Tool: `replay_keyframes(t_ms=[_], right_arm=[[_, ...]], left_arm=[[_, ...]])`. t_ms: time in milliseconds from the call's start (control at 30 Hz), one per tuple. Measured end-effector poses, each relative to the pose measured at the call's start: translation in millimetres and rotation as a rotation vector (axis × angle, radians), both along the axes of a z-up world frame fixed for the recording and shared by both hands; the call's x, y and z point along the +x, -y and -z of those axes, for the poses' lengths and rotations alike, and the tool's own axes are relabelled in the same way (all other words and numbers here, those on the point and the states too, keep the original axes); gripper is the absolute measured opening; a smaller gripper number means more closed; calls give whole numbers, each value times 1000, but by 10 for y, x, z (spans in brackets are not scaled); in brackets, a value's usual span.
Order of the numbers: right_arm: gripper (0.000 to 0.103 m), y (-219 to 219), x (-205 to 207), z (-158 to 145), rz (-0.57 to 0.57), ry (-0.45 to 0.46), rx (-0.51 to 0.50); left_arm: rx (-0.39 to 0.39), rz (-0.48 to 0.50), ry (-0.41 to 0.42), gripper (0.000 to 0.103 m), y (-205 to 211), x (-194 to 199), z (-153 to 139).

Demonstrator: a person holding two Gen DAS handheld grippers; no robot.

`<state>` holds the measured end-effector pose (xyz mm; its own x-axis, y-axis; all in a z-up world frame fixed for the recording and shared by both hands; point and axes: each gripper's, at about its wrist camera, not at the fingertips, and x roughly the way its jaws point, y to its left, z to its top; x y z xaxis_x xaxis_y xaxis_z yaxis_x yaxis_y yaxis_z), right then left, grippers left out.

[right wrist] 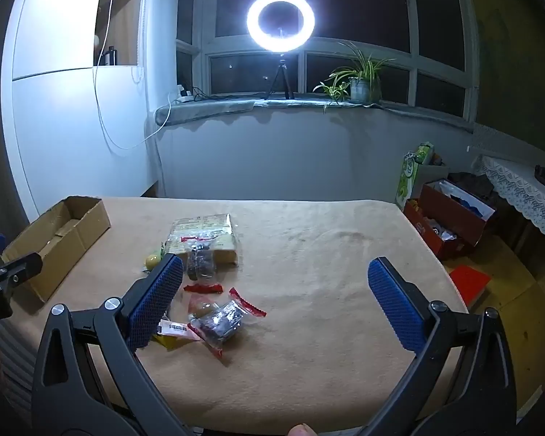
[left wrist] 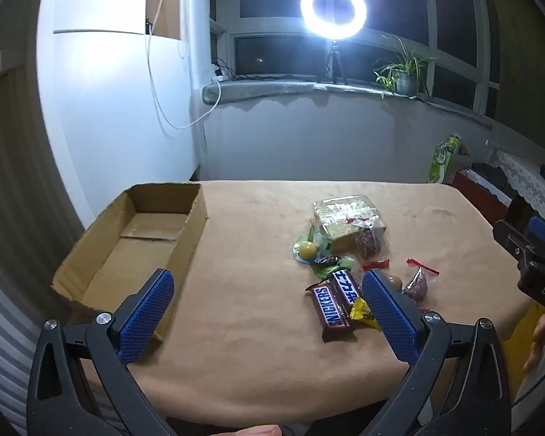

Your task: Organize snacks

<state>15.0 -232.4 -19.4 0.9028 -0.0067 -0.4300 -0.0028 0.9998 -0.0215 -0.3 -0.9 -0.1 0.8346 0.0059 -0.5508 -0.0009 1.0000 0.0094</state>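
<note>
A heap of snacks lies on the tan-covered table (left wrist: 258, 239): a Snickers bar (left wrist: 332, 309), a blue-labelled bar (left wrist: 347, 285), a yellow wrapper (left wrist: 361, 312), a cracker pack (left wrist: 347, 218), a round yellow sweet (left wrist: 307, 249) and red-edged clear packets (left wrist: 418, 283). An empty cardboard box (left wrist: 141, 239) stands at the table's left. My left gripper (left wrist: 269, 312) is open and empty, above the near table between box and heap. My right gripper (right wrist: 276, 298) is open and empty, above the table right of the heap, with a clear packet (right wrist: 221, 321) and the cracker pack (right wrist: 203, 236) by its left finger (right wrist: 156, 301).
The box (right wrist: 58, 239) shows at far left in the right wrist view. A ring light (left wrist: 333, 9) and a potted plant (left wrist: 403, 69) stand on the window sill behind. Red boxes (right wrist: 450, 218) and a green bag (right wrist: 412, 174) sit on the floor right of the table.
</note>
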Motion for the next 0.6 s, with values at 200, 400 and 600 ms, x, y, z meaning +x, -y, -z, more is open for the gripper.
replay_keyframes(t_ms=[200, 400, 600], right_arm=[[103, 5, 3, 10, -6, 2, 16], [103, -37, 22, 4, -7, -6, 12], [103, -1, 5, 6, -9, -5, 16]], left_arm=[[-9, -2, -11, 103, -19, 16, 4], [-4, -6, -11, 103, -22, -35, -58], [2, -5, -12, 103, -1, -28, -44]])
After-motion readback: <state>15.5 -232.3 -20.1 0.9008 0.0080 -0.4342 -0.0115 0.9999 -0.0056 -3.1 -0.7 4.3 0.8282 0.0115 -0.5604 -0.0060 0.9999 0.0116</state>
